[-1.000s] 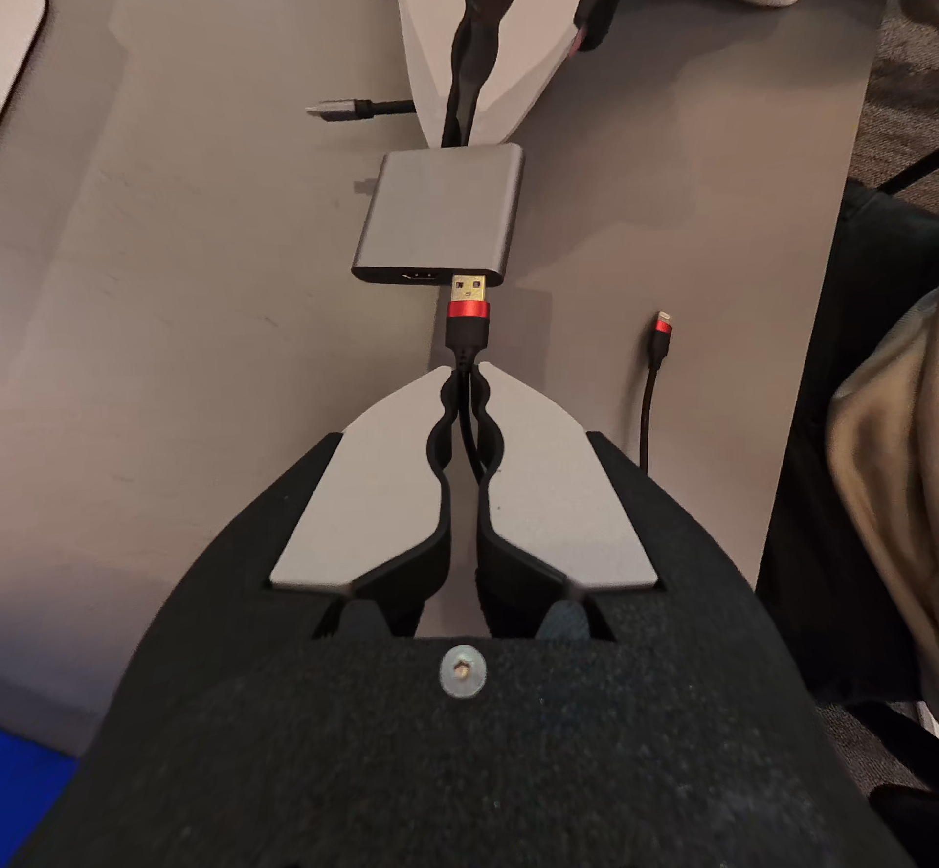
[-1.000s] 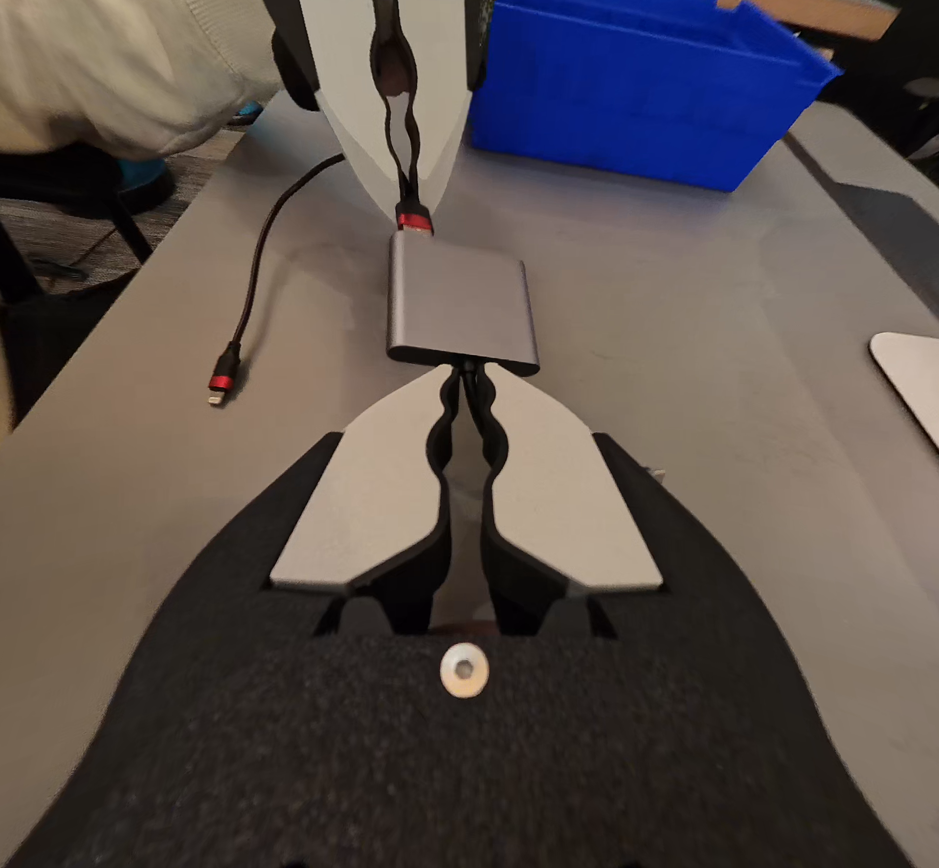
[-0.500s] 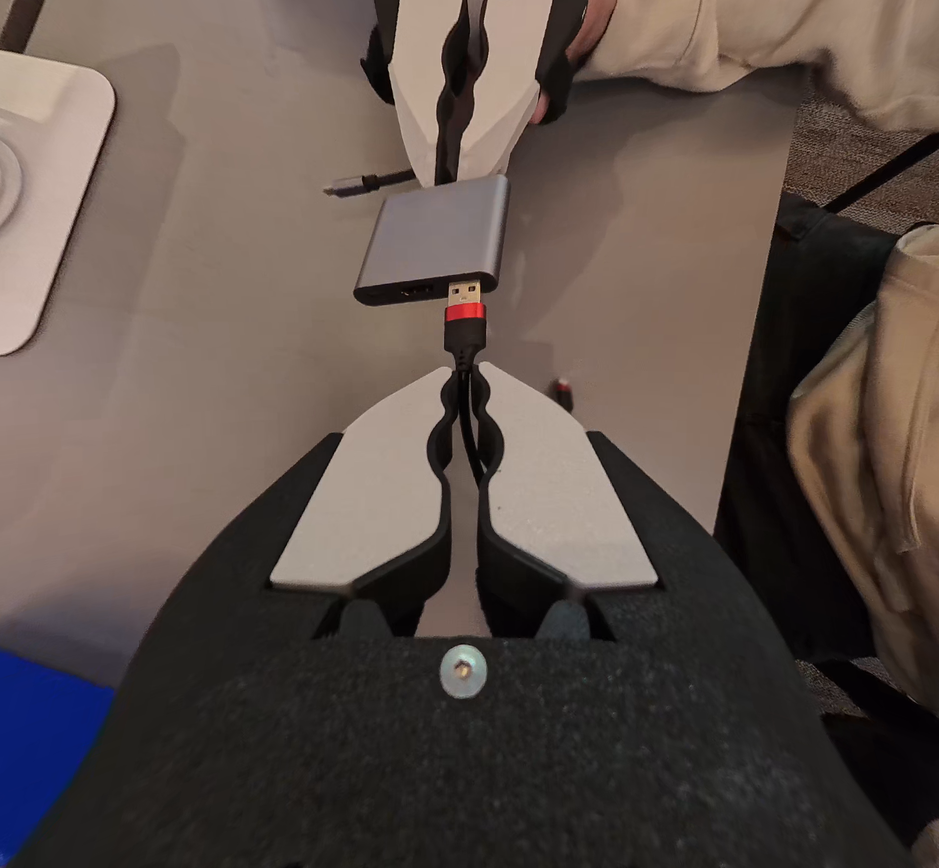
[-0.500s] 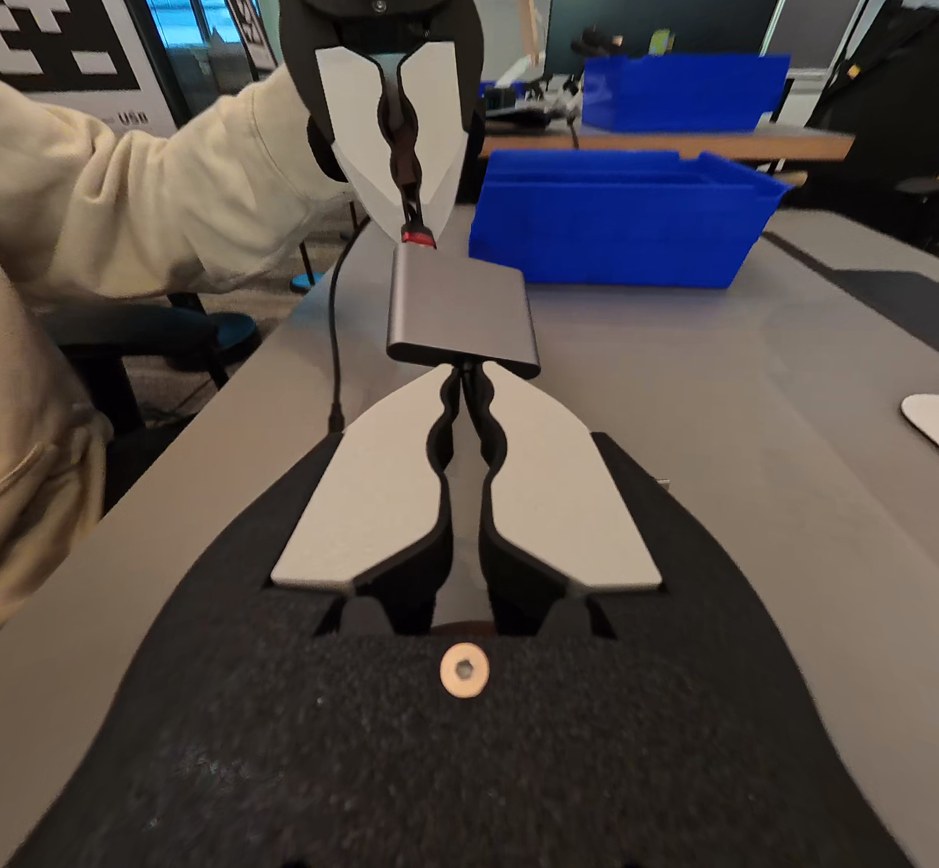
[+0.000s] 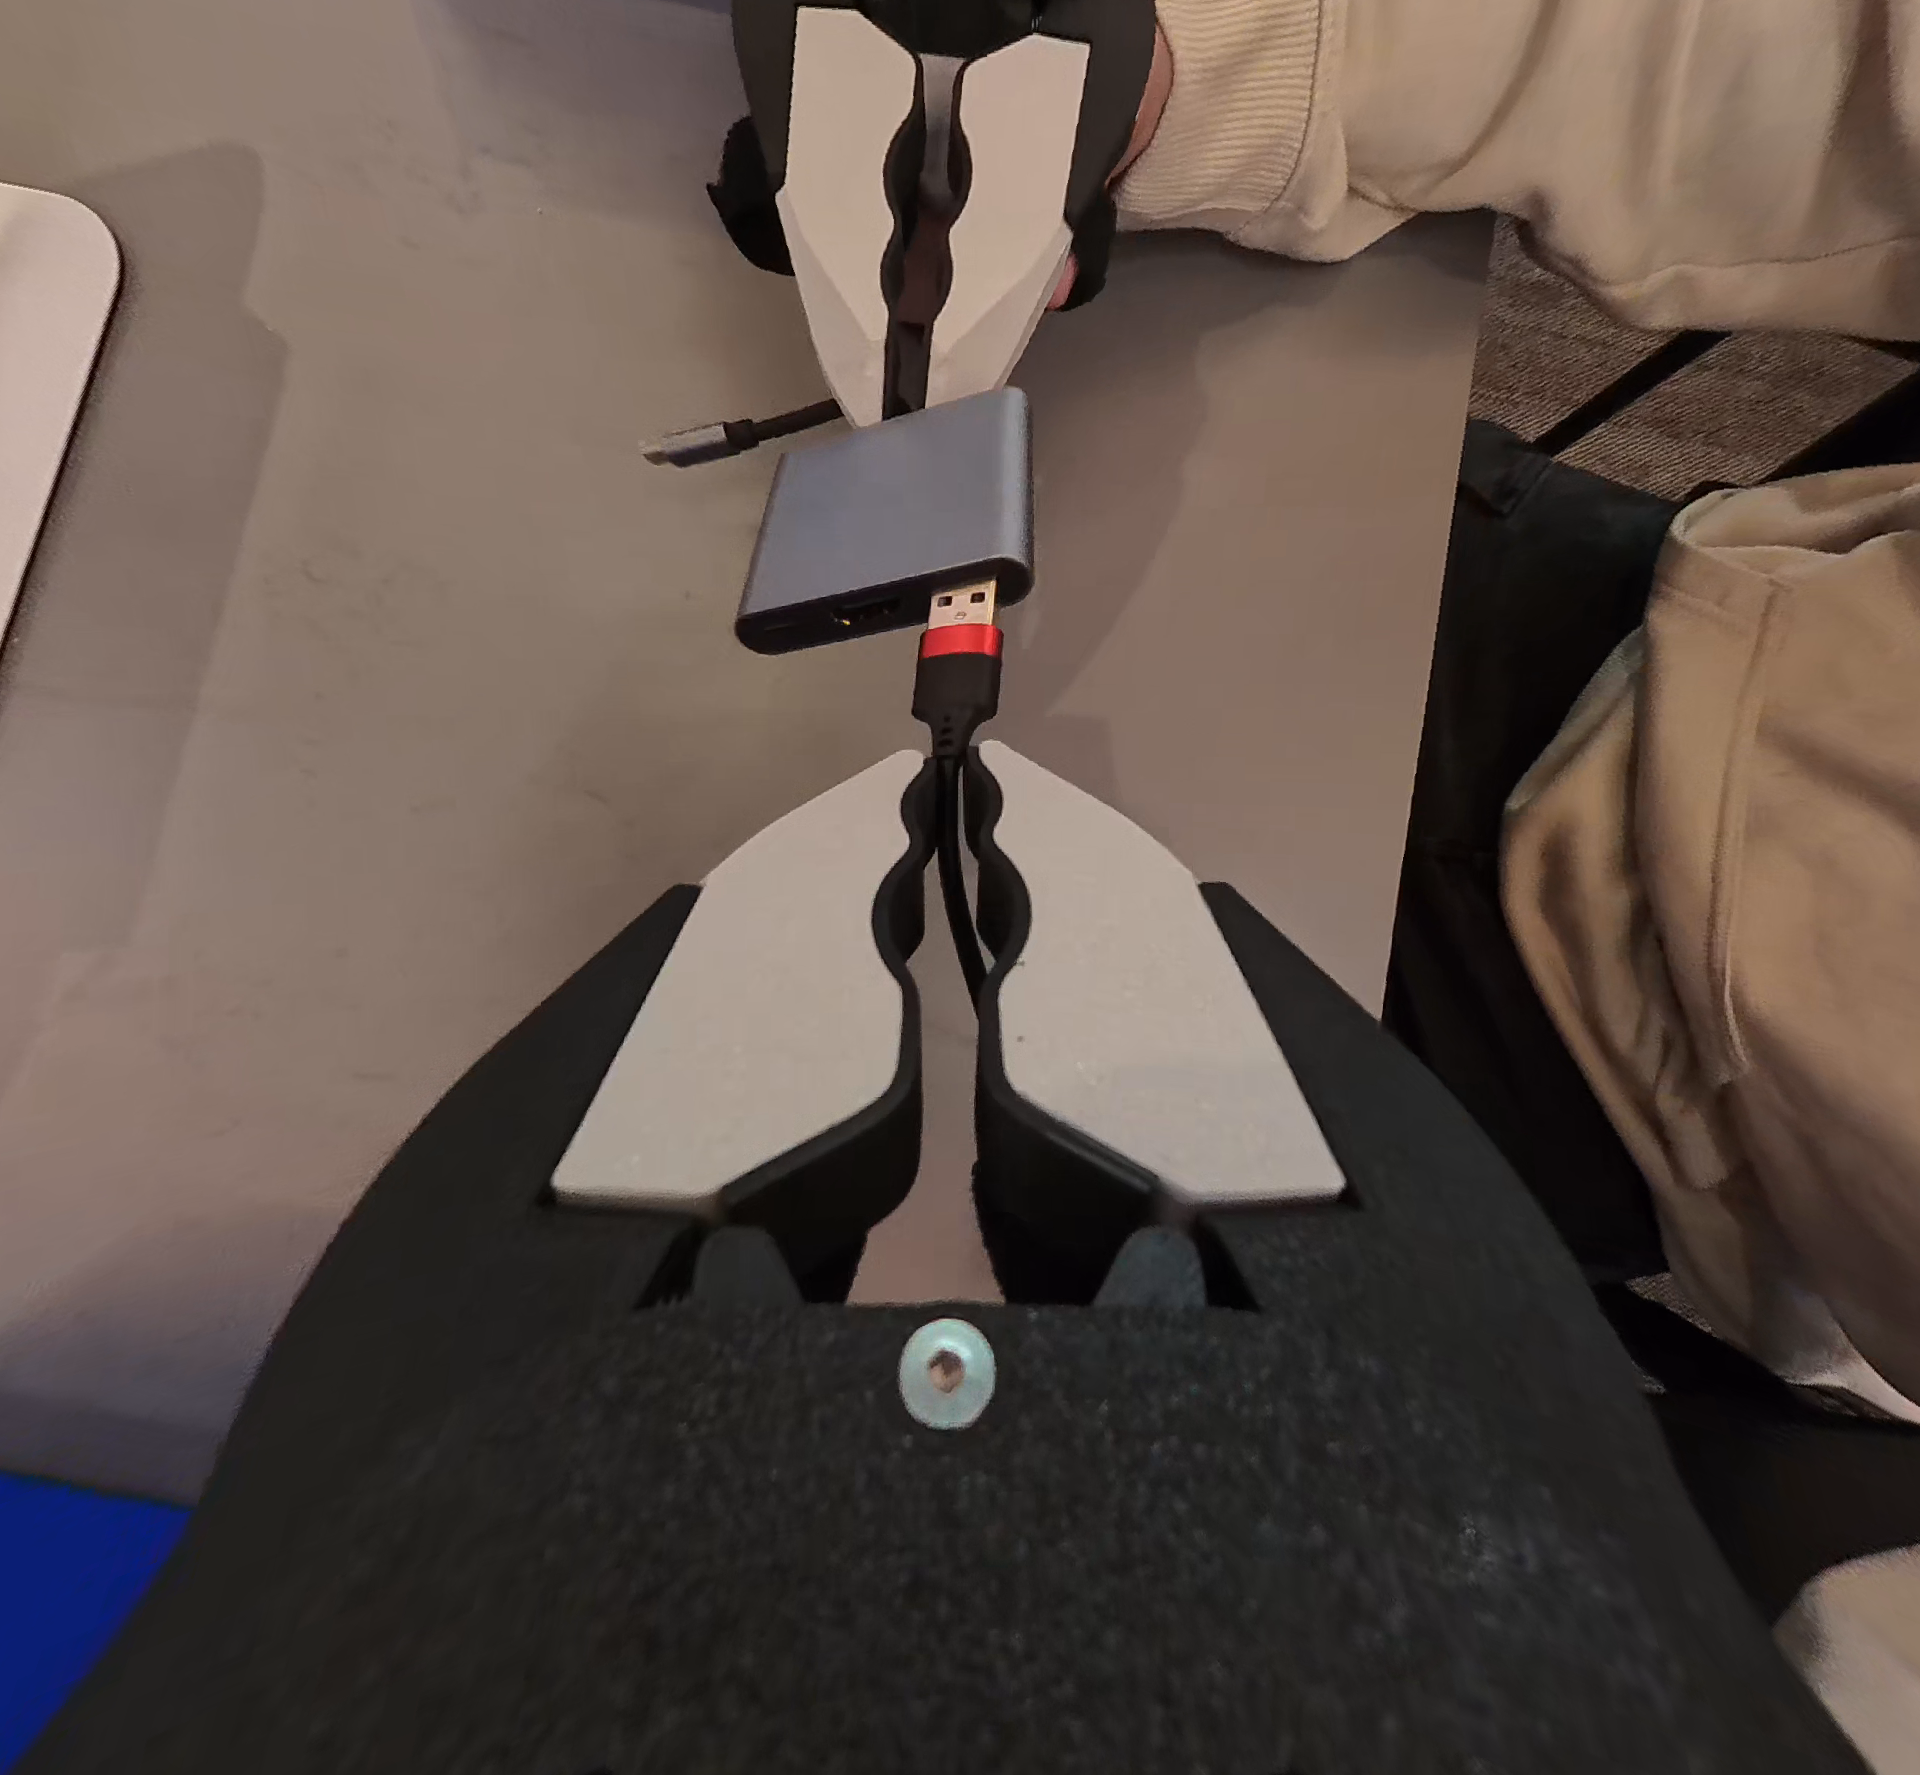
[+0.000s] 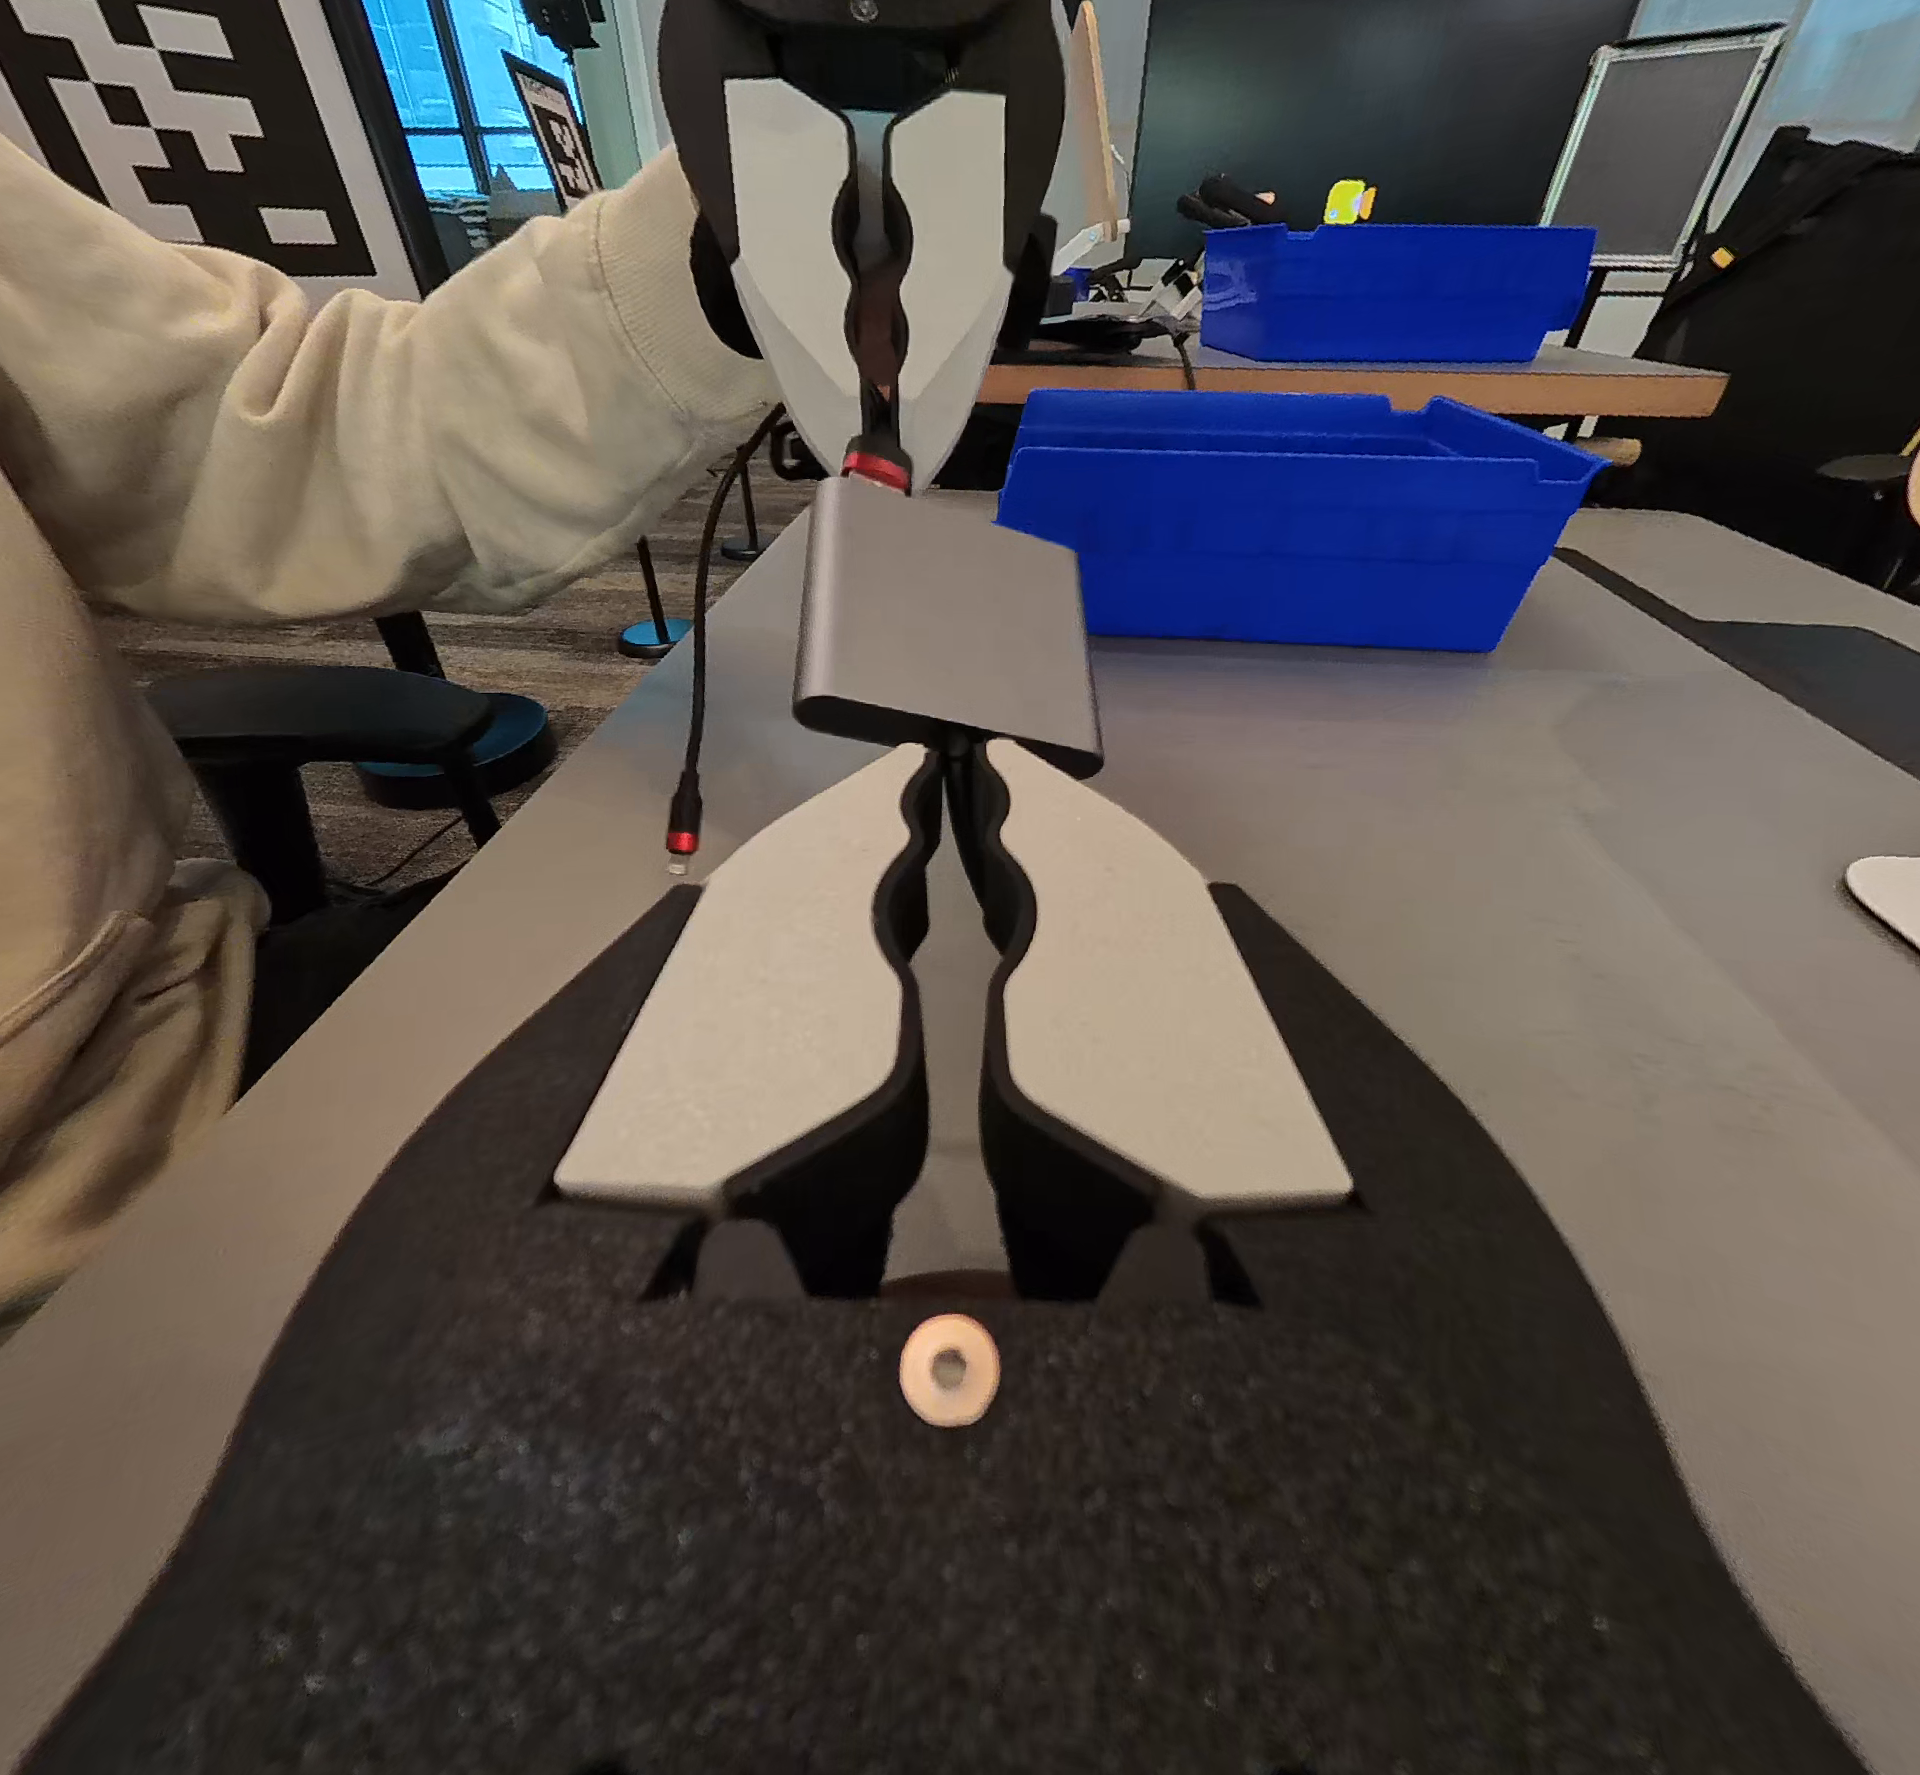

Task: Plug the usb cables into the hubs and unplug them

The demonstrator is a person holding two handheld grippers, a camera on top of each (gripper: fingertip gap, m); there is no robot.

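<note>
The left gripper (image 5: 954, 754) is clamped on the black cable just behind the plug (image 5: 962, 622), whose metal tip sits at the hub's (image 5: 902, 504) right-hand port, barely entered or only touching; I cannot tell which. Facing it, the right gripper (image 6: 951, 759) is pinched on the hub's own short lead, so the hub hangs off the table (image 6: 1455, 894), tilted, its near-left corner lower in the right view.

The risk, as I judge it, is that neither grip is on anything stiff. The hub dangles from a flexible lead and can swing or twist away when the plug pushes. The plug itself is held by its cable, so it may bend at the strain relief and skid across the hub's face toward the wider port to its left. A skewed push could jam the tip at the port's edge.

Against a second ago, the hub has come up off the table and now tilts, where it lay flat. Both grippers have risen with it. The plug has kept its place at the same port. The cable's far end (image 6: 681, 837) still lies on the table, left of the hub in the right view.
</note>
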